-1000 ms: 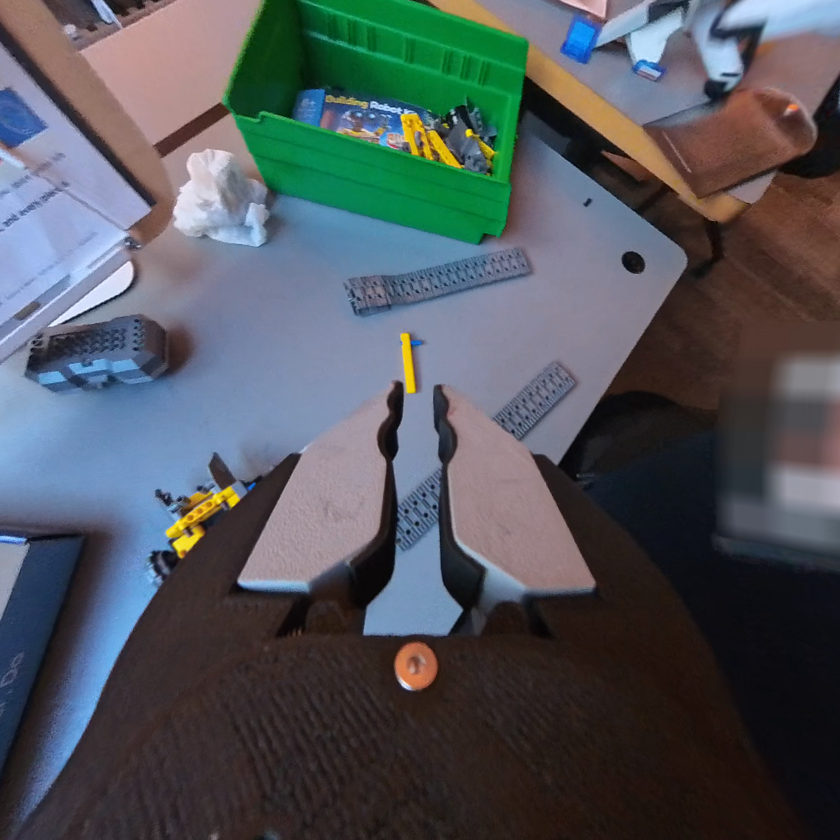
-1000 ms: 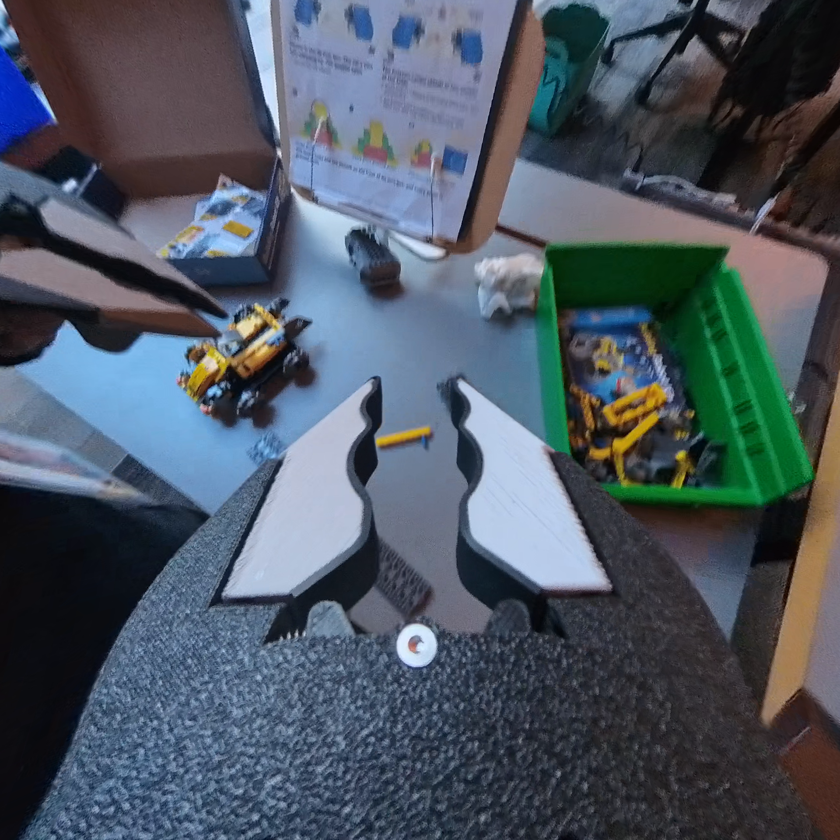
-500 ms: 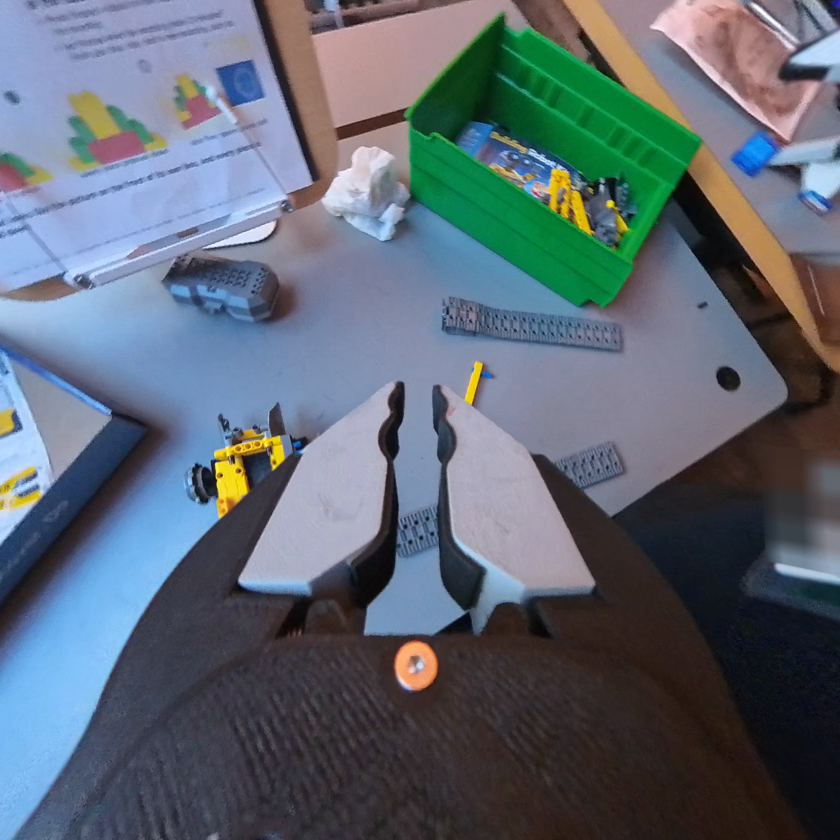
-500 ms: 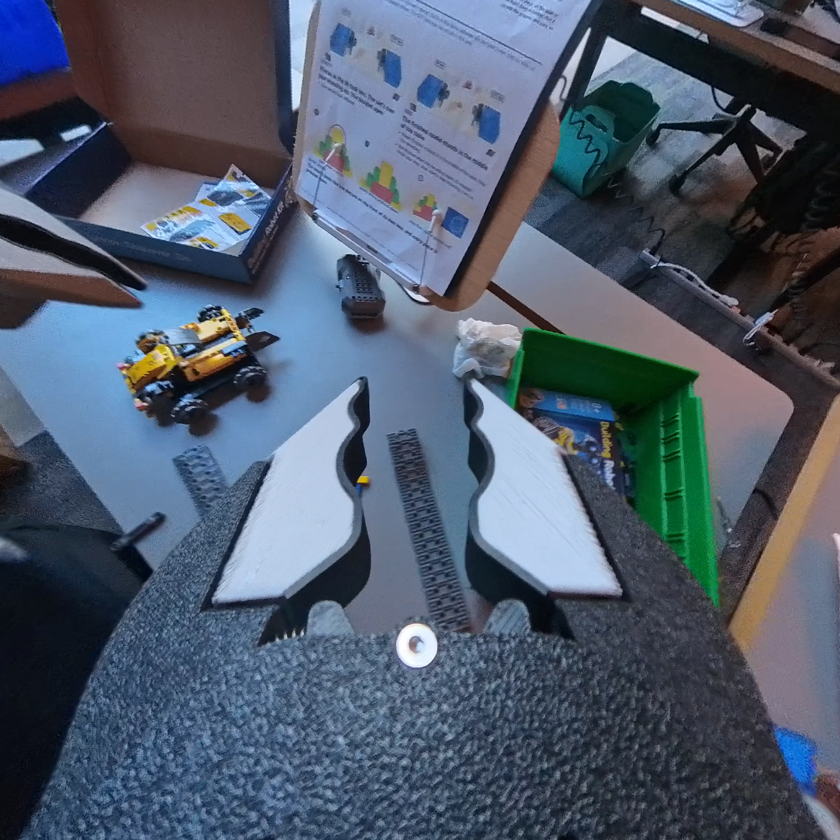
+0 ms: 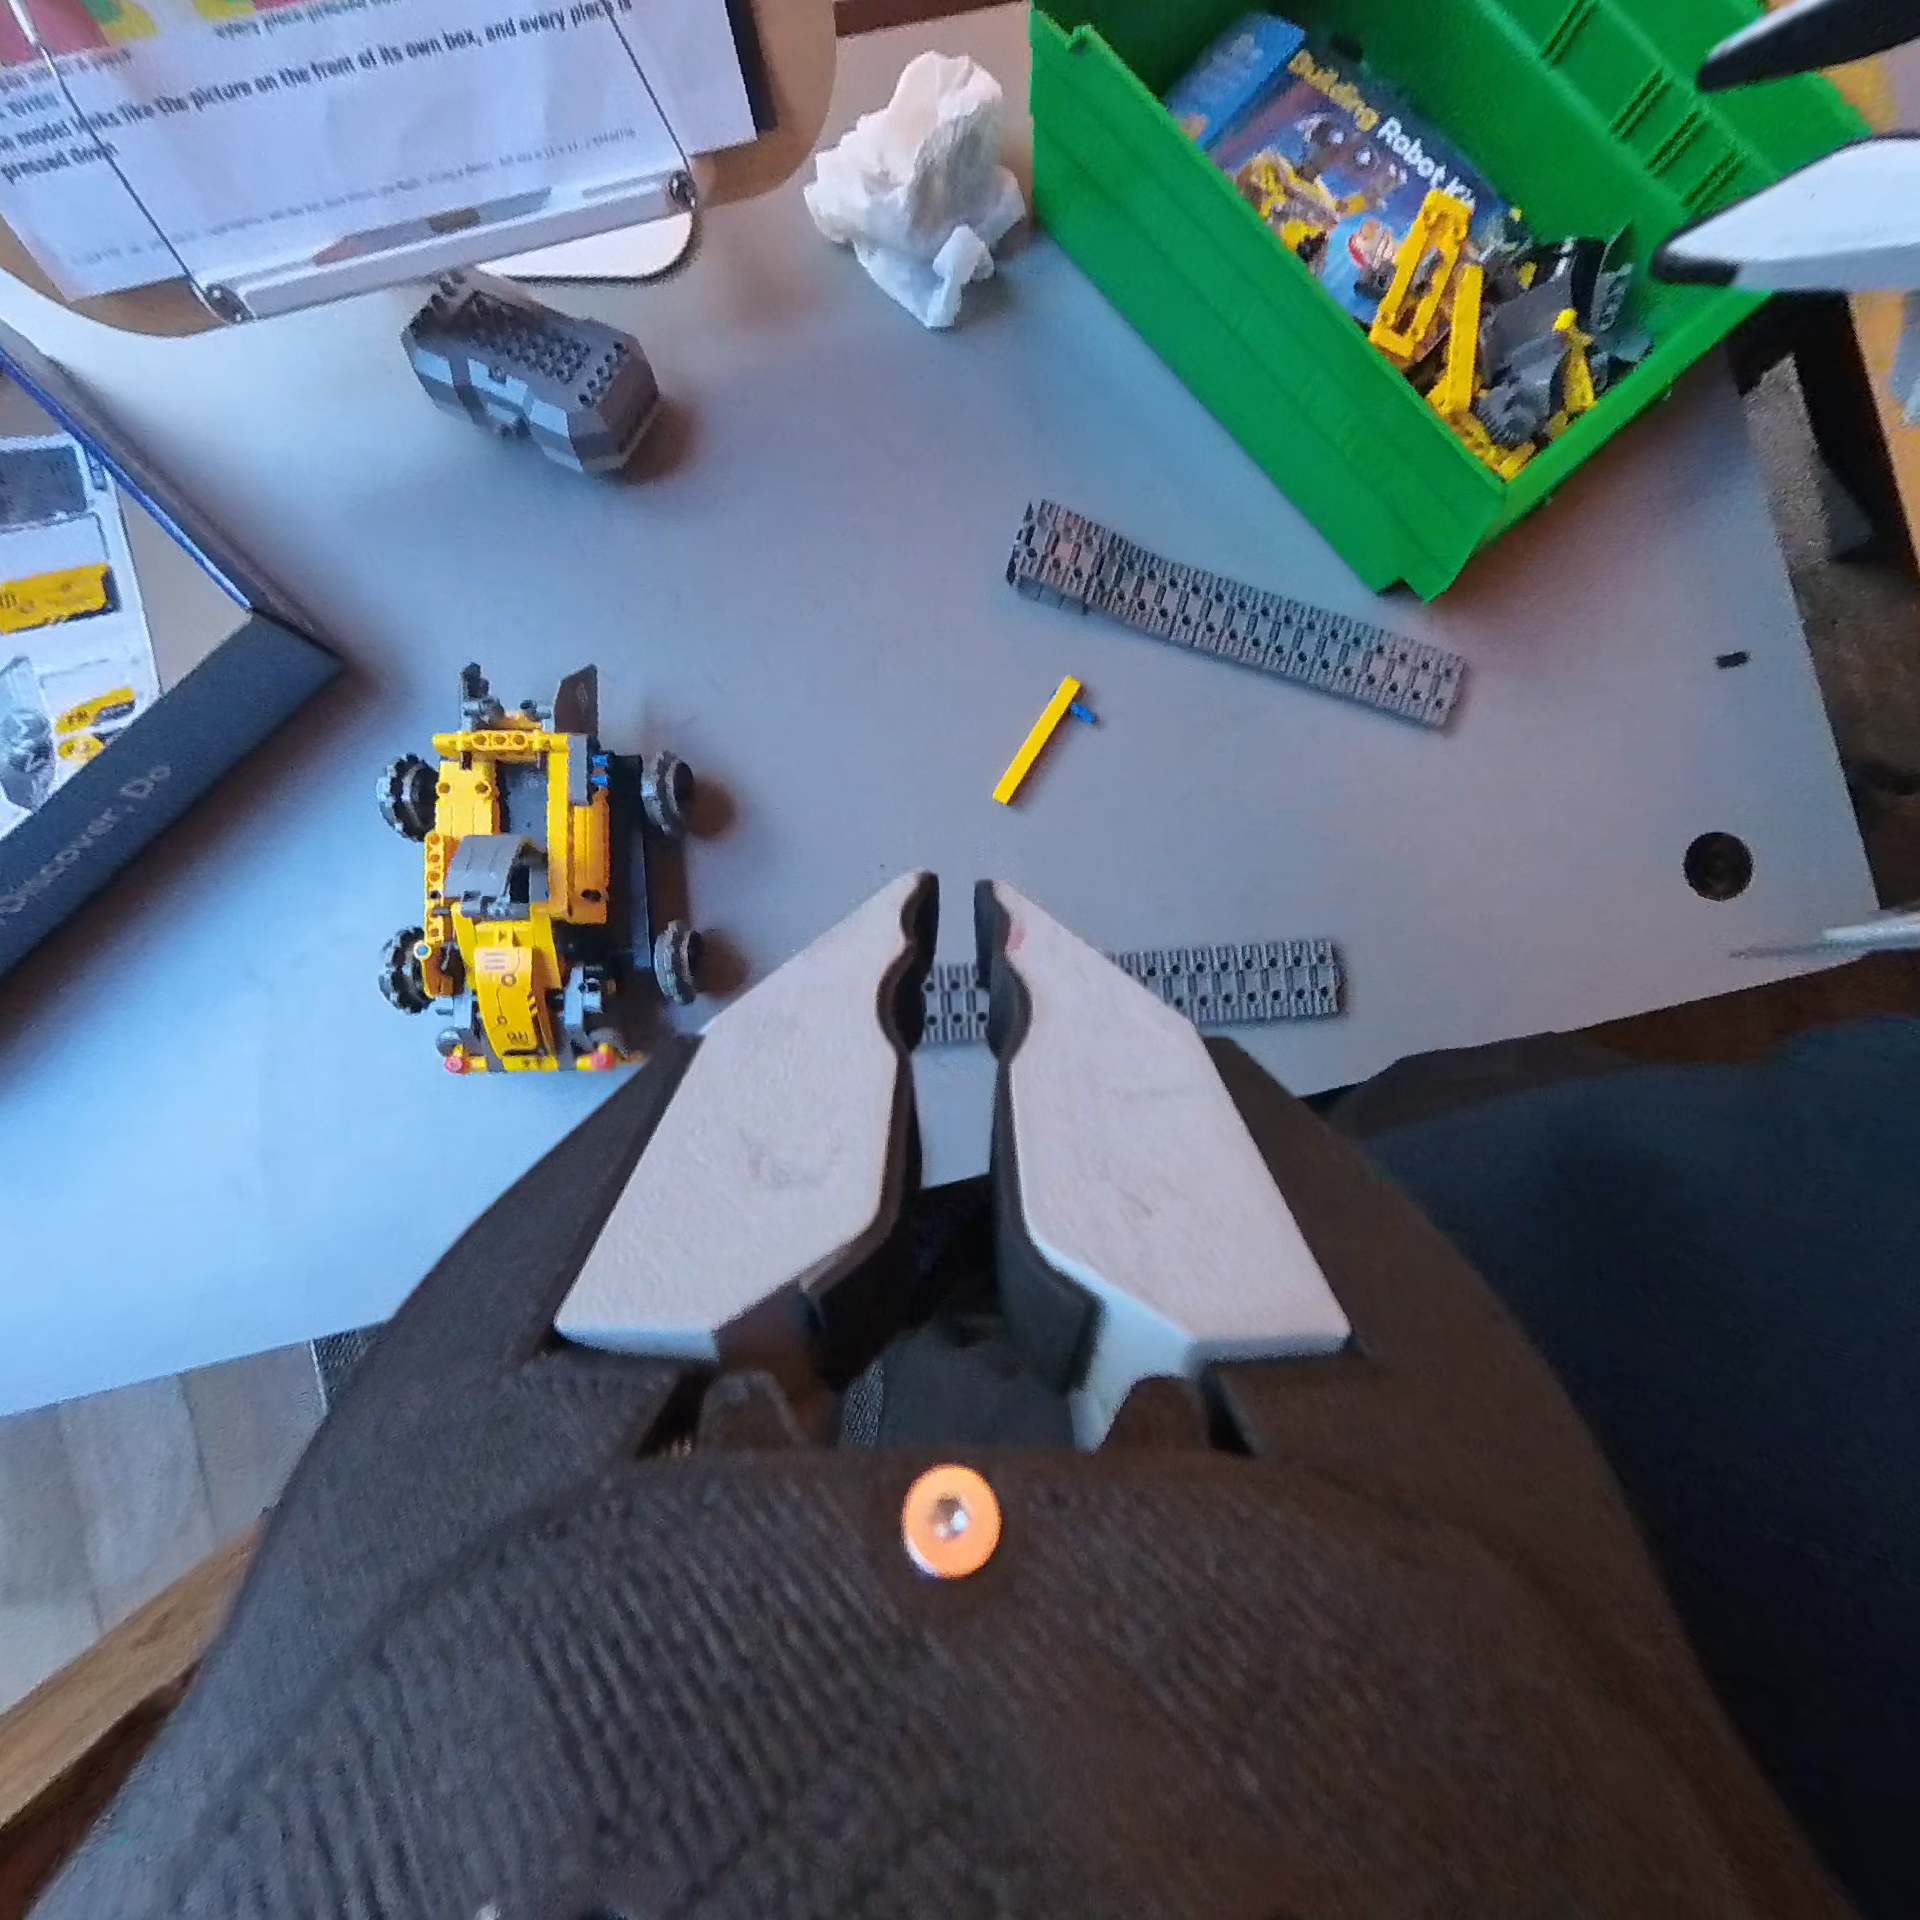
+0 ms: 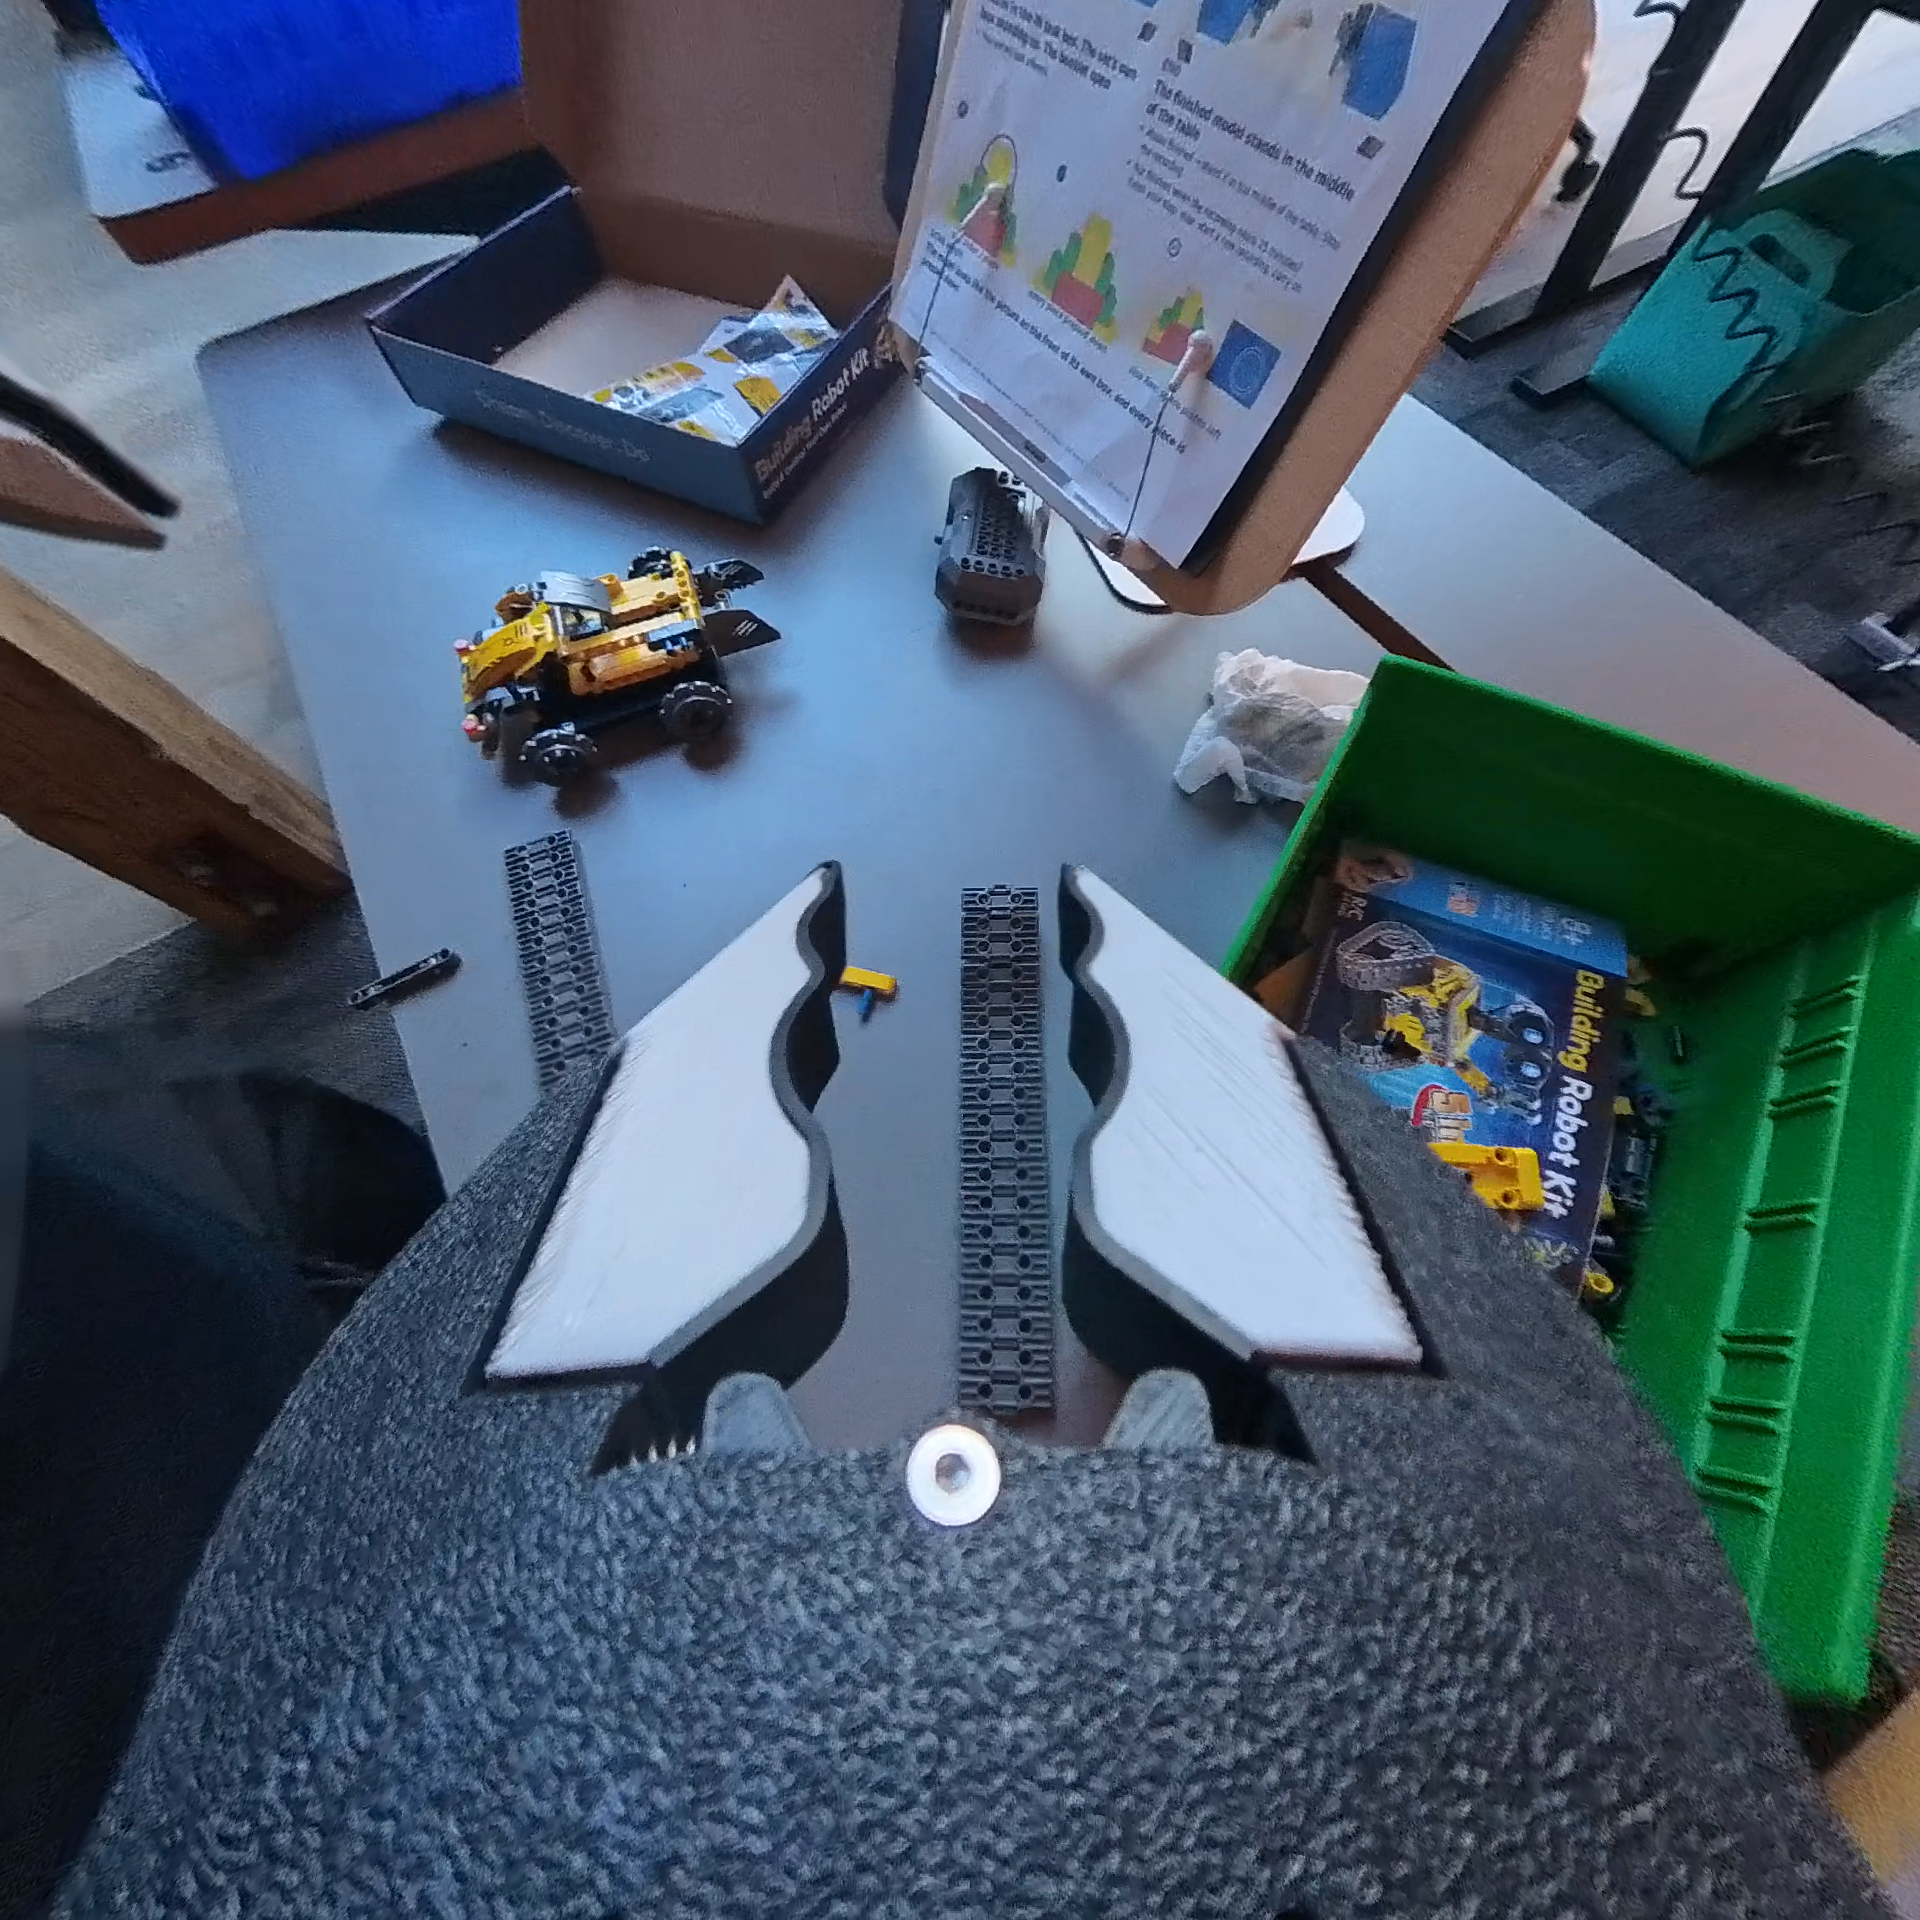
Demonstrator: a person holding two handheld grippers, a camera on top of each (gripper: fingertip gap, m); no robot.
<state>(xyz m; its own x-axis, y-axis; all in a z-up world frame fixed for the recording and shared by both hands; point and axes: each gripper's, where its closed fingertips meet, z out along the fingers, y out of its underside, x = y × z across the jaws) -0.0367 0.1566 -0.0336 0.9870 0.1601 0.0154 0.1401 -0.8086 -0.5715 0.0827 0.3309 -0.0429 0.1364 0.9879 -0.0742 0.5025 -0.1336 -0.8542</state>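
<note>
grey table (image 5: pixel 831 582) with a rounded corner and a round hole (image 5: pixel 1716 864) near the right edge; carpet and dark chair legs beyond in the right wrist view. left gripper (image 5: pixel 954 894) held above the near edge, fingers nearly together with a thin gap, gripping nothing, over a short grey track strip (image 5: pixel 1226 981). right gripper (image 6: pixel 951 883) held with fingers spread wide, empty, above a long grey track strip (image 6: pixel 1000 1143). small yellow beam (image 5: pixel 1036 740) lying on open tabletop between the strips. yellow toy vehicle (image 5: pixel 520 883) to the left, well apart. green bin (image 5: pixel 1247 332) of parts at the far right corner, crumpled white paper (image 5: pixel 920 187) just beside it. blue box (image 6: pixel 623 436) and instruction stand (image 6: pixel 1195 260) along the far side.
</note>
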